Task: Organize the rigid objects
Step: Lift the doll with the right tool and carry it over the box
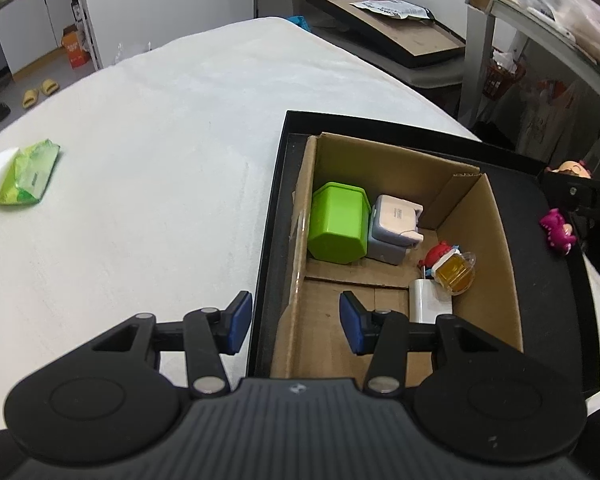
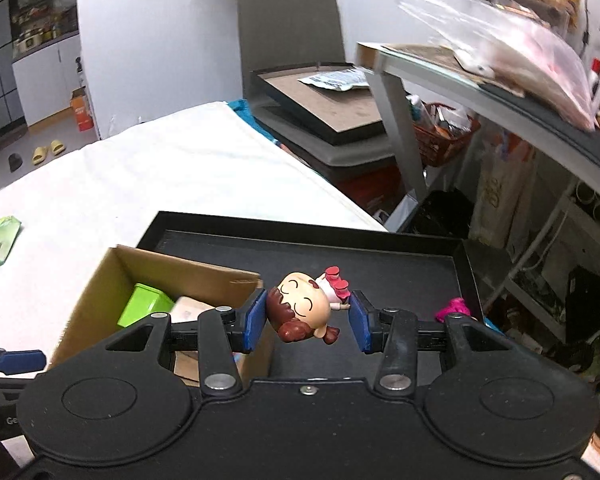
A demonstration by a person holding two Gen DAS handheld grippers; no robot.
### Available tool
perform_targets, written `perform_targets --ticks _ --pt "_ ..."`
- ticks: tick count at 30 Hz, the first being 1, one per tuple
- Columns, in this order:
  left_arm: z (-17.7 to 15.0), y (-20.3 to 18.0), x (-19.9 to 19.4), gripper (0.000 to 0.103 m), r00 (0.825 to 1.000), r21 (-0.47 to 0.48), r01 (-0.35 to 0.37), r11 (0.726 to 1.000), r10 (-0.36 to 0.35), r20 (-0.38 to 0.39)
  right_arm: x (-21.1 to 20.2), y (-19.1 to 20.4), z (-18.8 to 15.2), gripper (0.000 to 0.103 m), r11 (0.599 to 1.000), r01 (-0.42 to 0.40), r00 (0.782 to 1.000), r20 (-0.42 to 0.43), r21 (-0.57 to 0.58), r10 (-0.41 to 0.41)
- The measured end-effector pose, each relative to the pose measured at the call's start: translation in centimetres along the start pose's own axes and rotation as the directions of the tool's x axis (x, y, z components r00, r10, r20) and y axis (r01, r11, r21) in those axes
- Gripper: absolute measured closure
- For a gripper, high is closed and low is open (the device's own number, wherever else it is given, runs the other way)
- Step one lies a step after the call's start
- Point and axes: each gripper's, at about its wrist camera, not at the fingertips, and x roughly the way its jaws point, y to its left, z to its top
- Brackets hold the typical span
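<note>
Brown cardboard box (image 1: 496,256), top open, is sitting inside shallow black tray (image 1: 556,280). In box, far end: lime-green plastic bin (image 1: 336,224) w/ grey-and-white toy bin (image 1: 392,228) touching it. Near right wall: red-capped figurine (image 1: 438,254), clear amber plastic piece (image 1: 456,272), white cylinder (image 1: 430,300), all bunched together. Pink toy monster (image 1: 558,232) is lying on bare tray floor. Brown-haired doll figurine (image 2: 306,308) is lying tipped sideways betw. right gripper's (image 2: 308,320) blue pads.

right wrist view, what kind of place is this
Probably a lived-in home room used as a work area: yellow slippers lie on the floor, a cluttered grey metal shelf stands alongside, and a white cloth-covered table carries the toys.
</note>
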Motion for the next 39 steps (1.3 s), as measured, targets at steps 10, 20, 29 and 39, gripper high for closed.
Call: perform_targets --ticks 10,20,29,39 --pt "-0.2 1.3 0.9 0.079 0.998 -0.035 0.030 0.999 -0.032 -0.047 -0.4 3.7 0.2 0.059 0.999 -0.034 0.999 -0.033 -0.035 0.032" --pt "-0.4 1.5 1.2 0.092 0.996 -0.031 0.062 0.998 -0.064 -0.069 0.3 6.8 0.0 0.059 0.997 -0.071 0.992 -0.110 -0.038 0.067" --pt "-0.2 2.1 1.2 0.092 0.991 -0.047 0.101 0.994 -0.104 -0.081 1.9 7.2 0.2 0.059 0.990 -0.121 0.971 -0.199 0.074 0.134" --pt "-0.2 2.6 1.1 0.091 0.990 -0.068 0.114 0.991 -0.120 -0.079 2.3 6.3 0.1 0.049 0.963 -0.181 0.949 -0.223 0.199 0.224"
